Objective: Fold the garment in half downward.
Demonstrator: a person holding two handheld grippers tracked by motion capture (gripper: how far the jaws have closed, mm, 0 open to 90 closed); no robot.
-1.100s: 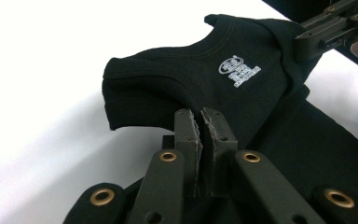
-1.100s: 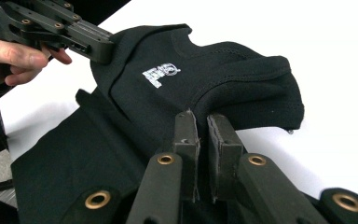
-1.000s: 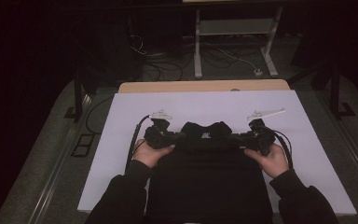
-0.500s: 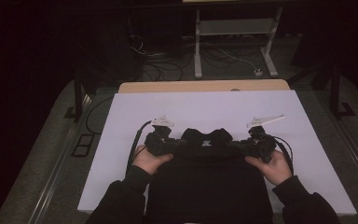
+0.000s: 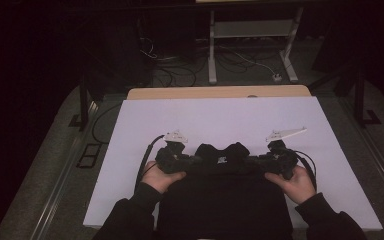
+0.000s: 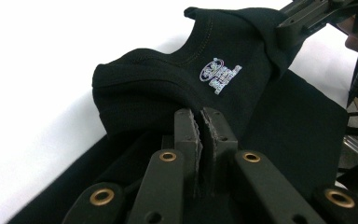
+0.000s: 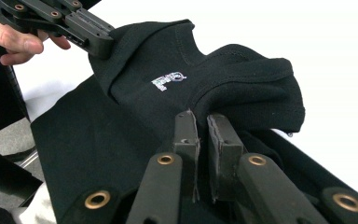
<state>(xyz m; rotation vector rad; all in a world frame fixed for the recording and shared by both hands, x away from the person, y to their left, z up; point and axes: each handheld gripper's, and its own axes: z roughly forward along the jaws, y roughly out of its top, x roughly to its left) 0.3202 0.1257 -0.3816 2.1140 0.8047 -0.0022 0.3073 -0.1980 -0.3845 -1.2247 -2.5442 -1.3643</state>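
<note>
**Folding the collar end down**

On the white board (image 5: pixel 230 120), the black garment (image 5: pixel 225 200) lies at the near edge. Left gripper (image 5: pixel 192 161) and right gripper (image 5: pixel 254 161) each pinch its collar end, folded over the body. Next, probably lay it flat and release.

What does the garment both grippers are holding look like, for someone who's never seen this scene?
On the white table sheet, near the person's edge, lies a black garment. Its folded top sits between the left gripper and right gripper, each shut on it. A small silvery printed logo marks it.
</note>
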